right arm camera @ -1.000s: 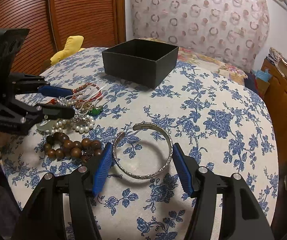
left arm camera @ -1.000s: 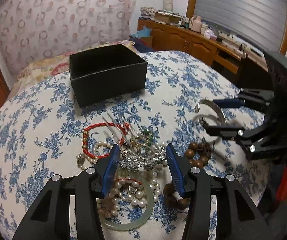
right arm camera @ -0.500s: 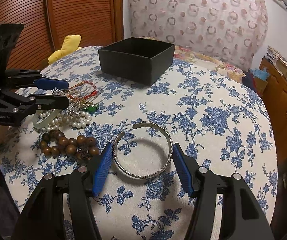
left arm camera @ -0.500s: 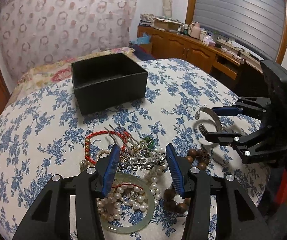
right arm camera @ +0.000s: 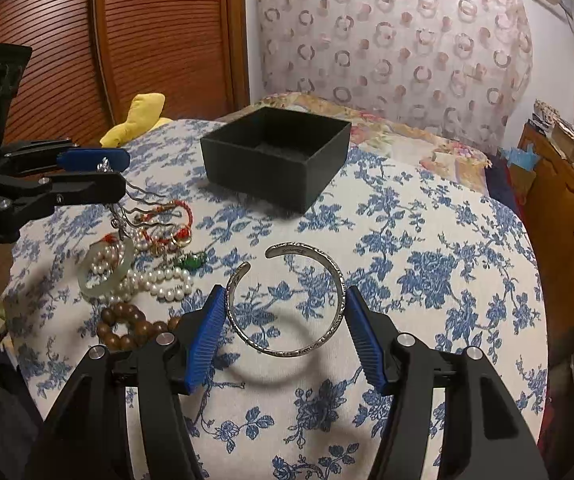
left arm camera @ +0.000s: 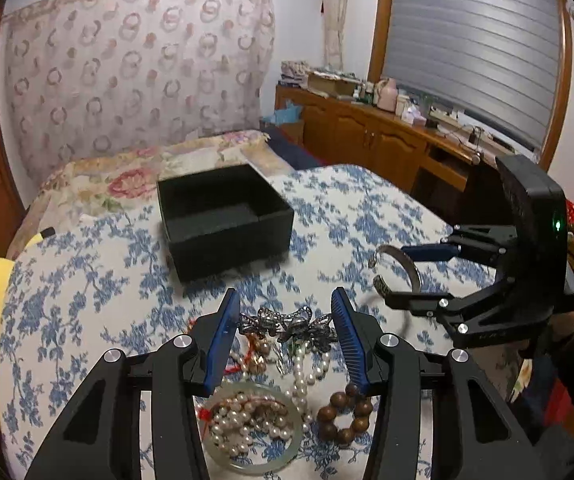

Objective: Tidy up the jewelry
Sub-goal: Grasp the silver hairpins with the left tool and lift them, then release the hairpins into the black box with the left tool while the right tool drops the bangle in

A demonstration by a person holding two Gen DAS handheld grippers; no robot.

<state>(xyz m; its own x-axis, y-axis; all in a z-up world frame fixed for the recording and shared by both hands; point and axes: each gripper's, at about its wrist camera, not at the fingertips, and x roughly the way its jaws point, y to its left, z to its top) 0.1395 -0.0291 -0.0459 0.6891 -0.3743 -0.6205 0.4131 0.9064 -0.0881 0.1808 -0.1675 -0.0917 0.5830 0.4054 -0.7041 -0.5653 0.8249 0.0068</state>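
Two hand-held claws work over a worktop (right arm camera: pixel 439 280) draped in a blue-flowered cloth. The left claw (left arm camera: pixel 285 320) pinches a silver hair comb (left arm camera: pixel 287 326) by its ornate head, both blue pads pressed to its ends; in the right view the comb's wavy prongs (right arm camera: pixel 143 204) hang below the claw, clear of the heap beneath. The right claw (right arm camera: pixel 285 320) grips a silver cuff (right arm camera: pixel 287 300) across its width, pads against its sides; the cuff casts a shadow on the cloth, its gap turned to 11 o'clock.

The rest of the jewelry lies in a loose pile at 9 o'clock from the cuff in the right view: a jade bangle (right arm camera: pixel 105 270) with pearls (right arm camera: pixel 163 282) spilling through and past it, a red cord bracelet (right arm camera: pixel 175 220), a small green stone (right arm camera: pixel 193 261) and a string of wooden beads (right arm camera: pixel 127 326) nearest the camera.

An open black box (right arm camera: pixel 277 158) stands well apart from the pile, at 12 o'clock from the cuff; what shows of its inside is bare. A yellow plush (right arm camera: pixel 143 114) lies at the worktop's far left edge, at 10 o'clock. Behind rises a curtain with ring patterns (right arm camera: pixel 387 40).
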